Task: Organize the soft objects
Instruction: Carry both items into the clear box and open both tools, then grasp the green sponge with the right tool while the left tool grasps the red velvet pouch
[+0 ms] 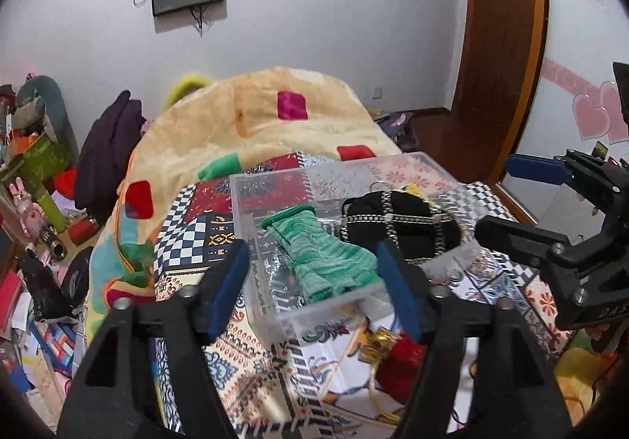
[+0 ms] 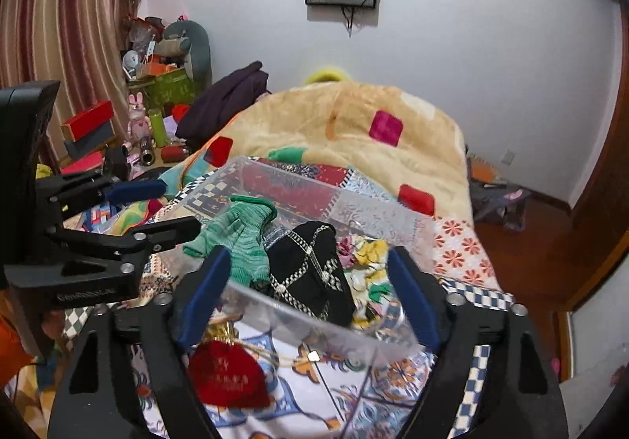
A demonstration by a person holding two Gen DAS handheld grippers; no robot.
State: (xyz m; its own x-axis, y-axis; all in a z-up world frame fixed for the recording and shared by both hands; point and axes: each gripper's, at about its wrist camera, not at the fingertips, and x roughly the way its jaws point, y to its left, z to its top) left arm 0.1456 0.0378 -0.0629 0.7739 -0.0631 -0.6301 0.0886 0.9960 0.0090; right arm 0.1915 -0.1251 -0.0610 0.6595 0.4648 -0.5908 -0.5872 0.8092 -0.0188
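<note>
A clear plastic box (image 1: 275, 179) (image 2: 314, 315) stands on the patterned bed cover. Inside lie a green knit glove (image 1: 322, 254) (image 2: 240, 238), a black studded pouch (image 1: 401, 218) (image 2: 314, 277) and a yellow flowered cloth (image 2: 369, 262). A red drawstring pouch (image 2: 226, 380) (image 1: 401, 368) lies on the cover in front of the box. My left gripper (image 1: 314, 293) is open and empty just before the box's near edge. My right gripper (image 2: 306, 301) is open and empty, above the box's near wall and the red pouch.
A beige blanket (image 1: 236, 124) with coloured squares is heaped behind the box. A cluttered side table (image 2: 118, 132) with boxes and toys stands at the left. A wooden door (image 1: 499, 45) and floor are at the right.
</note>
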